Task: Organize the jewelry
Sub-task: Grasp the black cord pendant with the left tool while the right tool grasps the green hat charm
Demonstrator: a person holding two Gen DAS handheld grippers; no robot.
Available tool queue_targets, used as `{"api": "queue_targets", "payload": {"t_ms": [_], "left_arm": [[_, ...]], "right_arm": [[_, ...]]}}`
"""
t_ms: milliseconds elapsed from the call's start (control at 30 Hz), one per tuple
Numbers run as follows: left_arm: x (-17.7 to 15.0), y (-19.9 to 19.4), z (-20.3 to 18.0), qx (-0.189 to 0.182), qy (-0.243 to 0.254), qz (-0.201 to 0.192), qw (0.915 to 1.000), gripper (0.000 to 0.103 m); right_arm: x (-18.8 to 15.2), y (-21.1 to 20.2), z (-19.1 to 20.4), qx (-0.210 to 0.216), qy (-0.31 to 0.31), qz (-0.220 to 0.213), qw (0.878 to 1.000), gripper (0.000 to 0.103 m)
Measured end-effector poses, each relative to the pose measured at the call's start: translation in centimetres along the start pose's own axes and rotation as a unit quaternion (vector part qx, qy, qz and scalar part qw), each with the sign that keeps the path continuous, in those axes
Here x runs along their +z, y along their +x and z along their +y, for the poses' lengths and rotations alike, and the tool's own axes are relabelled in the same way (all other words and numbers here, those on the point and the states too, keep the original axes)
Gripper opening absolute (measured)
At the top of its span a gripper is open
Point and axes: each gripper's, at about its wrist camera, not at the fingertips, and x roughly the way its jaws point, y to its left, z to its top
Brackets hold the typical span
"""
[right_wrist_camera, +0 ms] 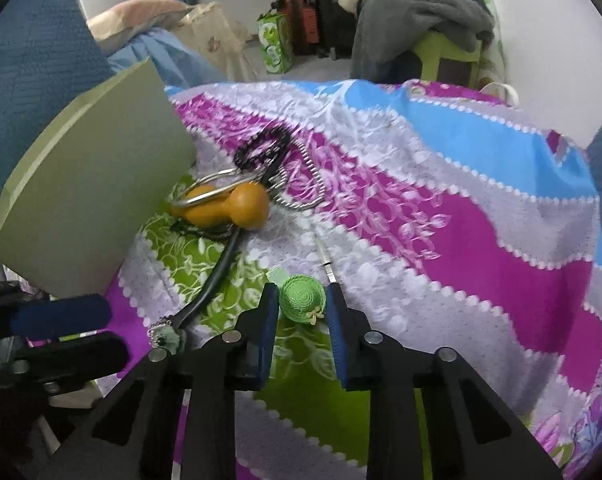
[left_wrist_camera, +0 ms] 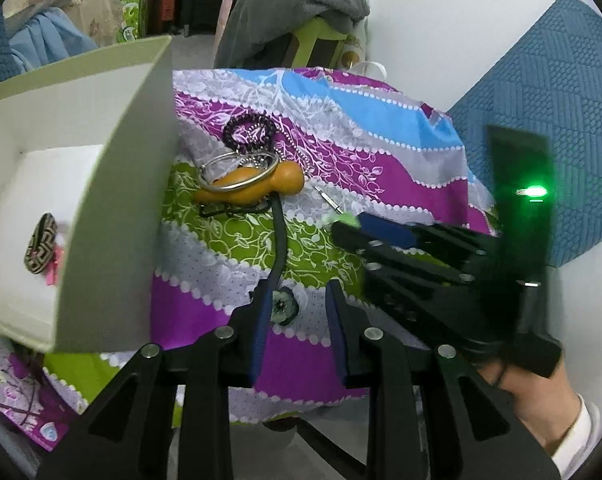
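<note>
A pale green box with a white inside stands at the left of a patterned cloth; a small patterned pouch lies in it. Beside it lie an orange gourd, silver bangles, a dark bead bracelet, a metal chain and a black cord with a grey flower pendant. My left gripper is open, the pendant between its fingers. My right gripper is open around a small green hat ornament. A thin silver pin lies just beyond.
The cloth covers a small table that drops off at the right and far edges. A green stool with grey clothes stands behind. A white wall and blue padded panel are at the right.
</note>
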Motion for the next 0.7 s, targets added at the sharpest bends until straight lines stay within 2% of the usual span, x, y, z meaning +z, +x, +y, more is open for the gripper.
{"api": "queue_targets", "payload": {"t_ms": [200, 433, 467, 533, 700], "left_arm": [[1.0, 2.5, -0.7, 0.011, 0.000, 0.008, 0.9999, 0.028], [2.4, 5.1, -0.9, 0.047, 0.002, 0.004, 0.9989, 0.027], [2.6, 5.6, -0.8, 0.058, 0.005, 0.005, 0.9983, 0.027], [2.8, 6.3, -0.8, 0.070, 0.010, 0.009, 0.9975, 0.017], [3.4, 7.0, -1.0, 0.087, 0.027, -0.001, 0.9959, 0.015]], "right_arm": [[-0.5, -0.8, -2.0, -0.009, 0.033, -0.008, 0.999, 0.022], [-1.0, -1.5, -3.6, -0.012, 0.065, -0.017, 0.998, 0.022], [-1.0, -1.6, -3.8, -0.011, 0.070, -0.019, 0.997, 0.022], [-1.0, -1.7, -4.2, -0.010, 0.079, -0.022, 0.997, 0.022], [-0.9, -1.8, -4.2, -0.008, 0.077, -0.022, 0.997, 0.022]]}}
